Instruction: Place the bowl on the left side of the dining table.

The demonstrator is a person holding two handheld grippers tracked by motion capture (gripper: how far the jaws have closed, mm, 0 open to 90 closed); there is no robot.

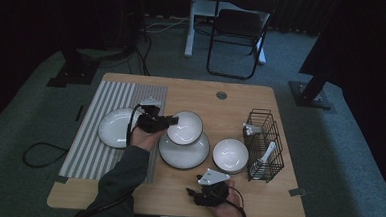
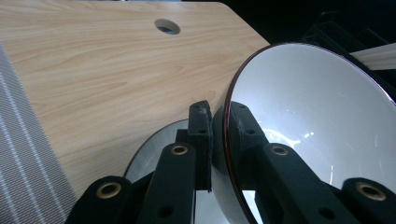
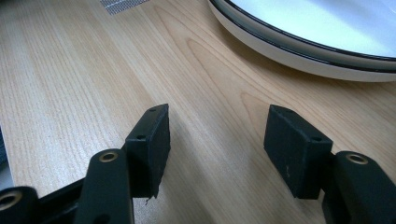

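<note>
While the left gripper point(image 1: 173, 121) pinches the rim of a white bowl point(image 1: 186, 127), one jaw sits inside the rim and the other outside, pressed onto it. The bowl hangs tilted past the jaw tips, over a large plate point(image 1: 183, 153) that lies under and beyond them. Behind this gripper, on the striped mat point(image 1: 91, 153), lies another plate point(image 1: 114, 127). Further right sit a second bowl point(image 1: 230, 155) and a wire rack point(image 1: 265, 145). The right gripper point(image 1: 192, 193) hovers low over the bare table point(image 3: 70, 70), jaws spread apart and holding nothing, the large plate's edge ahead of them.
</note>
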